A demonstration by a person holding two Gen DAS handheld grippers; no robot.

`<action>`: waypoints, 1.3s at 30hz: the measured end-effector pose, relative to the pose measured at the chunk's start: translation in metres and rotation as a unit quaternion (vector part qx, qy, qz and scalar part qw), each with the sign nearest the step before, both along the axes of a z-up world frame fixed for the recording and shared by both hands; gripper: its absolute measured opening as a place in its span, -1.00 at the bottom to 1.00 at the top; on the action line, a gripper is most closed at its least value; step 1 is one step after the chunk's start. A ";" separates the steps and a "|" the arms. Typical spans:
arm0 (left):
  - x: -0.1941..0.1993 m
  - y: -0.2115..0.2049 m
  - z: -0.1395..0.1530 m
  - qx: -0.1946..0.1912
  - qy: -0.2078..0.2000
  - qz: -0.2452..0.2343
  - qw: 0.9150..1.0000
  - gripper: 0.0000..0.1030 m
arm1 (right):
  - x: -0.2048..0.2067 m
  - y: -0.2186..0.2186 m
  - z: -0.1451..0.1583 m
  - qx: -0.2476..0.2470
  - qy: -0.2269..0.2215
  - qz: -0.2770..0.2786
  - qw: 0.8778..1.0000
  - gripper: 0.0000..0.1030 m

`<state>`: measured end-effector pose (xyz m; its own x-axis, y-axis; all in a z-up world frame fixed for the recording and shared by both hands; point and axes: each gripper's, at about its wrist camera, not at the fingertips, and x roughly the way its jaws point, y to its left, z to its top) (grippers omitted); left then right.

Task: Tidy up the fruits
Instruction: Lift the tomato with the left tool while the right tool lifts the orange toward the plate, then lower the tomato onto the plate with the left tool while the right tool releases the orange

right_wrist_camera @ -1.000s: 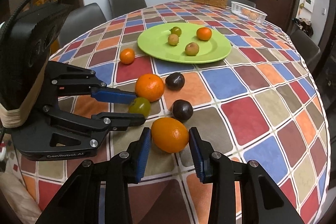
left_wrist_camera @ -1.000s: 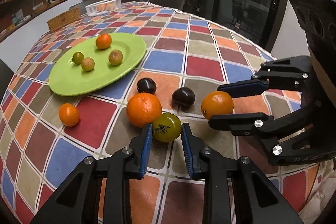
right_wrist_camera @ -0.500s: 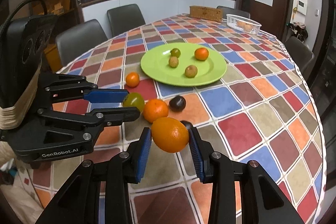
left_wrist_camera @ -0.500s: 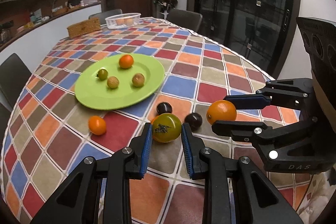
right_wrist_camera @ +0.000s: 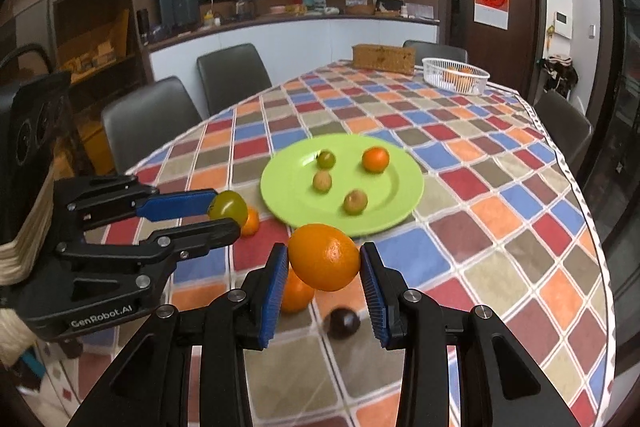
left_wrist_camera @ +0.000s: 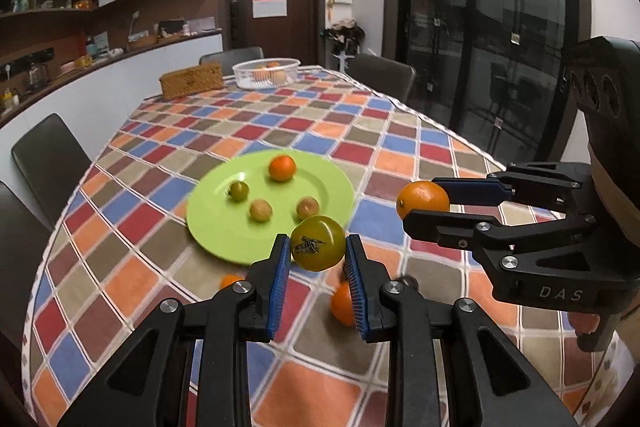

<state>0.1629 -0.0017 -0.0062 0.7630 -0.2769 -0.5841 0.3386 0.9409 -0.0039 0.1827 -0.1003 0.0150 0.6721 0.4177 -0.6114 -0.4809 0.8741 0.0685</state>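
Right gripper (right_wrist_camera: pixel 324 267) clamped on an orange (right_wrist_camera: pixel 324 257), lifted clear of the checkered surface (right_wrist_camera: pixel 500 227). Left gripper (right_wrist_camera: pixel 226 215) at left, pinching a green tomato (right_wrist_camera: pixel 229 205). Green plate (right_wrist_camera: pixel 384 211) beyond holds four small fruits. Another orange (right_wrist_camera: pixel 296 293) and a dark plum (right_wrist_camera: pixel 343 322) lie below.

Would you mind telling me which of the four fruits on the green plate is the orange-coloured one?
It is the small orange fruit at the far side of the green plate; the other three on the plate are a green one and two brownish ones.
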 end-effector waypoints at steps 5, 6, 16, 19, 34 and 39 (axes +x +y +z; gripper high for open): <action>0.017 0.008 0.012 -0.008 -0.010 0.018 1.000 -0.46 | 0.020 0.005 0.012 0.017 -0.002 -0.001 1.000 -0.27; 0.021 0.010 0.014 -0.011 -0.012 0.023 1.000 -0.46 | 0.024 0.006 0.013 0.017 -0.003 -0.001 1.000 -0.27; 0.064 0.028 0.026 -0.024 -0.010 0.052 0.998 -0.46 | 0.083 0.025 0.022 0.016 0.015 0.006 1.000 -0.27; 0.079 0.033 0.023 -0.030 0.001 0.060 0.998 -0.46 | 0.099 0.030 0.019 0.014 0.025 0.004 1.000 -0.27; 0.155 0.045 -0.019 -0.053 0.084 0.080 0.992 -0.46 | 0.176 0.048 -0.026 0.003 0.100 -0.014 0.995 -0.27; 0.176 0.049 -0.039 -0.055 0.117 0.086 0.988 -0.46 | 0.193 0.050 -0.045 0.000 0.128 -0.024 0.991 -0.27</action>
